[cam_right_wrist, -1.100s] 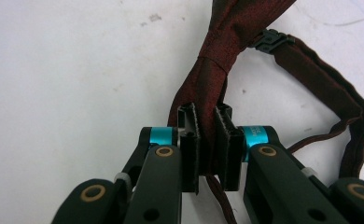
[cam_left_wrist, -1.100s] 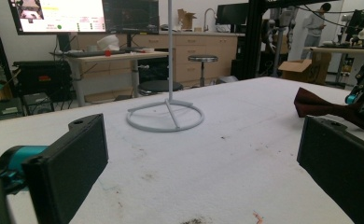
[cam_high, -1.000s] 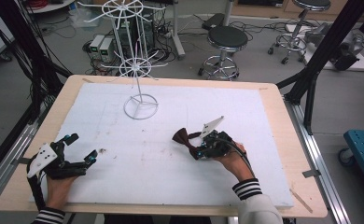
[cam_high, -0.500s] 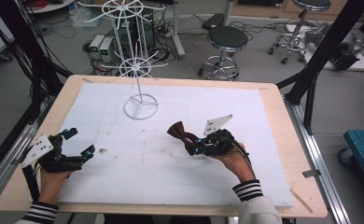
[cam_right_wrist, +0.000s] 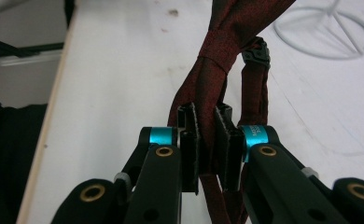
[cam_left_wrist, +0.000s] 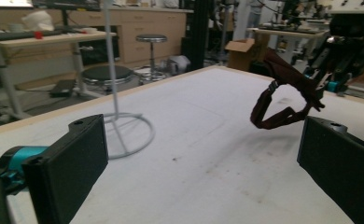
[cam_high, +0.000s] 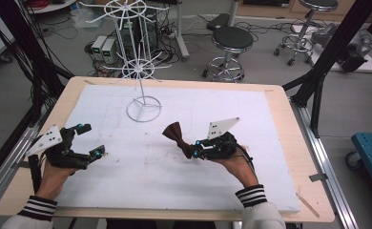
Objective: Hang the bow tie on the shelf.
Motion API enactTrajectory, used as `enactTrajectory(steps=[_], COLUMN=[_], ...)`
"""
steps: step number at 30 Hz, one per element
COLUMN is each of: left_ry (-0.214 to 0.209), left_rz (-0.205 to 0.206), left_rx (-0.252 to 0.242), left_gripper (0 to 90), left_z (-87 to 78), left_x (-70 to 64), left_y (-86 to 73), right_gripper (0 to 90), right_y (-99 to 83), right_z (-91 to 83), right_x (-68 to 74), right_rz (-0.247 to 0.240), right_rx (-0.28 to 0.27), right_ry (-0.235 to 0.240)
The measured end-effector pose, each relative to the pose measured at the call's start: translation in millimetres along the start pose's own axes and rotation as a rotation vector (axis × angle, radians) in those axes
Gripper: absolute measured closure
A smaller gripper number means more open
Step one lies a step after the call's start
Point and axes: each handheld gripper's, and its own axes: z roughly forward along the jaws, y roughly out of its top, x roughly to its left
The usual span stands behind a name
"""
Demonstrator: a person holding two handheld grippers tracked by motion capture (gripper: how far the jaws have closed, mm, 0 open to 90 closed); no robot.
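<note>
I had my right tool [cam_high: 194, 144] clamped on the dark red bow tie [cam_high: 177, 135], its jaws pressed together on one wing of the cloth just past the centre knot. In the right gripper view the bow tie [cam_right_wrist: 220, 56] rose up and away from the pads, and the neck strap with its small clasp [cam_right_wrist: 256, 52] hung beside it. Gripping near the knot, I judged, kept the tie from flopping and left the strap loop free to catch on something. I held the tie lifted off the desk [cam_high: 270, 191], over its middle, with the knot end pointing toward the white wire rack [cam_high: 139, 71] that stood at the far side; that seemed the likely place for hanging it.

My left tool [cam_high: 94, 140] rested low at the near left of the desk, well apart from the tie, its jaws spread wide with nothing between them. I kept it turned toward the work: in the left gripper view the strap loop [cam_left_wrist: 283, 109] dangled in front of it, and the rack's ring base [cam_left_wrist: 129, 135] lay nearer, so it was ready to help with the strap if needed.
</note>
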Motion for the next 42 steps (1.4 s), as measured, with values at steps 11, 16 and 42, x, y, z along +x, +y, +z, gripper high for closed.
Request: enactTrajectory(steps=[11, 16, 42], left_ry=[-0.129, -0.173, -0.426], left_rz=[0.034, 0.031, 0.100], left_rx=[0.050, 0.058, 0.162], left_gripper=[2.3, 2.3, 15.5], left_z=[23.5, 34.7, 104.7], left_x=[-9.9, -12.6, -54.7], left_y=[28.4, 37.5, 67.5], right_gripper=[82.2, 82.0, 81.4], right_y=[8.7, 14.2, 30.8], right_z=[2.2, 5.3, 13.2], right_x=[6.5, 10.1, 17.8], right_rz=[-0.055, -0.091, -0.162], right_rx=[-0.085, -0.104, -0.145], right_ry=[0.065, 0.101, 0.168])
